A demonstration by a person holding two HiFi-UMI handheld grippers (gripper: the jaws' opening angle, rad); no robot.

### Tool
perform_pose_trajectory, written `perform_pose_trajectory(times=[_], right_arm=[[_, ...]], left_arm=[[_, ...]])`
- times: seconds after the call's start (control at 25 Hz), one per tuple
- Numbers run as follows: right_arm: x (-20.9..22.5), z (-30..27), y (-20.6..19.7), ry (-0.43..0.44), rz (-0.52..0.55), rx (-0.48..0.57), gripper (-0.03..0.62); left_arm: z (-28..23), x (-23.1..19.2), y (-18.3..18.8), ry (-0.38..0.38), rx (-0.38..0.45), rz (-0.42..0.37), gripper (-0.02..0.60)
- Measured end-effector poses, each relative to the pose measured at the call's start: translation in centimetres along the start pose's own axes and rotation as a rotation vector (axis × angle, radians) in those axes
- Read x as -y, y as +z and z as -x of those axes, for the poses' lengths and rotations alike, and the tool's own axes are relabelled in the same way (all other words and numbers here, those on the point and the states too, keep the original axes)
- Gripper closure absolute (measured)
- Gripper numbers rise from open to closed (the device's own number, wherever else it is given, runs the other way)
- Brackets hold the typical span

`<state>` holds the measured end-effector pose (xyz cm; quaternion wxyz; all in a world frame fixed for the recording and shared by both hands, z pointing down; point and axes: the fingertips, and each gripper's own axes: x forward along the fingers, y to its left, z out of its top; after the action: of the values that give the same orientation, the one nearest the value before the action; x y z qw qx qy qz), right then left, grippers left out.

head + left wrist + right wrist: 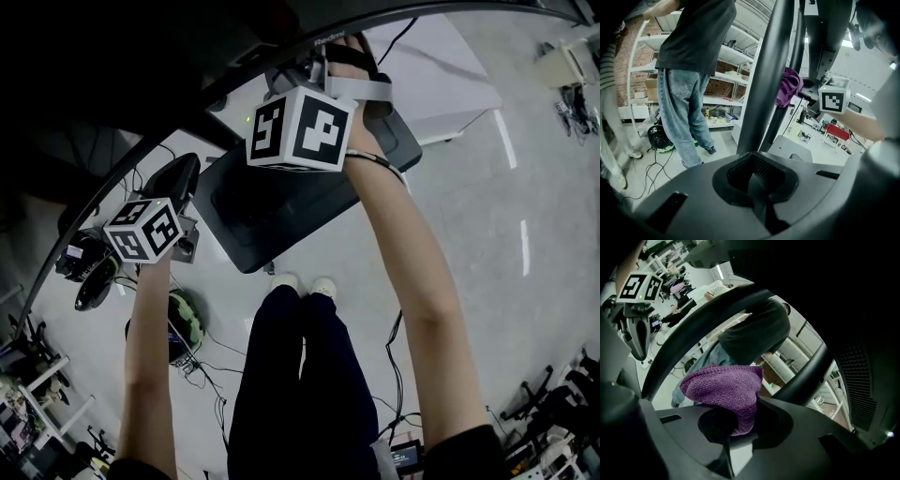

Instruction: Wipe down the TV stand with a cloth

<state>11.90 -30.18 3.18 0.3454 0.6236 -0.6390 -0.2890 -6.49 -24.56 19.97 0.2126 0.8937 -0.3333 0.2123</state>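
Left gripper view: the stand's dark column (766,75) fills the centre of the frame, dead ahead of me. I see passable floor (724,140) left of it, but only up to a bystander in jeans (689,93). In the head view the TV (112,84) closes off the upper left. The stand's base (281,206) takes the middle and a green-and-black device (185,319) sits lower left. The right side is bare.

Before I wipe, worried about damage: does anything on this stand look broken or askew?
Nothing stands out: the stand's base shows no damage or spill; the right gripper grips the bunched purple cloth.
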Motion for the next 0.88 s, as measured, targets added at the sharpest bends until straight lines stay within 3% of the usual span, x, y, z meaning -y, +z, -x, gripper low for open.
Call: perform_pose_trajectory(times=[0.24,0.88], right_arm=[[-0.7,0.1,-0.7,0.011,0.012,0.002,0.517],[-7.8,-0.5,-6.3,0.14,0.059,-0.079,0.517]], left_arm=[[-0.3,0.6,0.2,-0.003,0.006,0.003,0.575],[-0.7,0.3,-1.6,0.01,-0.017,0.025,0.575]])
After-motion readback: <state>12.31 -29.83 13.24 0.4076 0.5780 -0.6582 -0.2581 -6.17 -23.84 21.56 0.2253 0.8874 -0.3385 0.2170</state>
